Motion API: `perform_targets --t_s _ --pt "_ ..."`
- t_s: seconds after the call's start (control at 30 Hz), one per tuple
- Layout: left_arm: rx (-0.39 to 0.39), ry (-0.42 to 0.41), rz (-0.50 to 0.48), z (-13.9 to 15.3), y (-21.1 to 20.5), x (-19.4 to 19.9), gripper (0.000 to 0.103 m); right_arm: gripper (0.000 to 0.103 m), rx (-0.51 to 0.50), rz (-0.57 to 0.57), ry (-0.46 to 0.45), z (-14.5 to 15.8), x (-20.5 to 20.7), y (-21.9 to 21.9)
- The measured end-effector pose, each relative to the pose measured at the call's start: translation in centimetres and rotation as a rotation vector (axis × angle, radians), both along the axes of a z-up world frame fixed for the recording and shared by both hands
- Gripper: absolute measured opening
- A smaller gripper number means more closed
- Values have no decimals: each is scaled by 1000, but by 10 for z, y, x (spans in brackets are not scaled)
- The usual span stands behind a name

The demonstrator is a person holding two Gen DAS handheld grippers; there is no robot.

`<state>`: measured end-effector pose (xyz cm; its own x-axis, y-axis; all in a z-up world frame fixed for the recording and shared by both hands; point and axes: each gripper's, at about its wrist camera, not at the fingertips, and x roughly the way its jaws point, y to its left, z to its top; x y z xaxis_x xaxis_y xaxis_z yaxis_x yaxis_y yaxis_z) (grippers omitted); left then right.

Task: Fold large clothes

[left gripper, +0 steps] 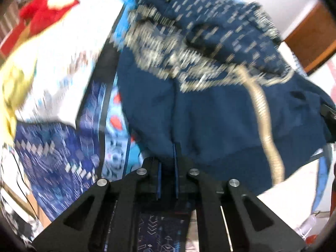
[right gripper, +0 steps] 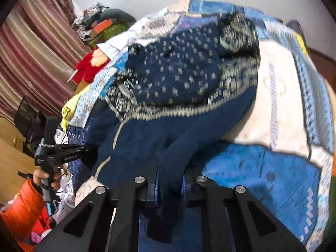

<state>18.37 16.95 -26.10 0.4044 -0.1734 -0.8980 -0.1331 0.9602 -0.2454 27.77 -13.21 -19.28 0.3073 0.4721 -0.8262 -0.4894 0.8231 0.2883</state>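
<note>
- Where the navy garment (right gripper: pixel 178 96) lies heaped on the patterned bedspread (right gripper: pixel 279 96), hard to read a clear long axis; roughly runs from the near hem up to the far printed part, and leans slightly to the right in the left wrist view.
- Plain dark hem end nearest both cameras, spotted and bordered part (left gripper: pixel 201 42) farther off.
- Left gripper (left gripper: pixel 168 161): jaws nearly together, clamped on the near hem of the navy garment, cloth pinched between the blue pads.
- Right gripper (right gripper: pixel 171 180): jaws likewise drawn in tight, grasping a thick fold of the same dark cloth, which hangs down between the fingers toward the camera.
- In the right wrist view, left gripper seen at the far left edge, held by a hand (right gripper: pixel 45 177) in an orange sleeve (right gripper: pixel 23 208), its tips at the garment's left edge.
- Look of the garment: deep navy, crumpled, small pale dots on the upper part, wide pale patterned bands across the middle, a beige trim strip (left gripper: pixel 262 121) curving down the plain part (all motion-blurred).
- Bedspread: blue, white and cream patchwork print.
</note>
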Motion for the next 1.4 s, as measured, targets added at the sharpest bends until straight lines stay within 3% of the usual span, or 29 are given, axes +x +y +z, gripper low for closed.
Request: perform_targets --t_s 0.27,0.4,0.53,0.63,0.7,0.87,1.0,1.07,1.17,1.33,1.4 --pt "-81 -239 40 96 32 42 8 12 90 -35 -94 50 38 -4" --pt "-4 -312 105 126 57 90 8 12 111 -84 -131 71 78 -8" --pt "54 -333 197 134 80 146 7 12 129 -142 -149 84 131 -6" --pt "132 -323 247 124 92 190 7 12 92 -179 -175 85 177 4" --pt "142 -286 277 107 102 221 7 12 58 -207 -176 76 212 12" --pt "212 -188 293 52 113 278 8 12 -46 -241 -117 27 294 33" --pt "203 -72 313 -1 126 307 9 12 -124 -238 -47 -19 334 36" --pt "181 -50 316 -17 128 312 10 12 -69 -211 -6 -28 344 26" --pt "211 -56 308 -20 123 313 10 12 17 -180 43 -25 351 7" --pt "273 -36 252 -10 117 318 12 12 0 -166 35 -4 349 -19" --pt "297 -48 214 5 119 315 12 12 -228 -252 -135 17 338 -22"
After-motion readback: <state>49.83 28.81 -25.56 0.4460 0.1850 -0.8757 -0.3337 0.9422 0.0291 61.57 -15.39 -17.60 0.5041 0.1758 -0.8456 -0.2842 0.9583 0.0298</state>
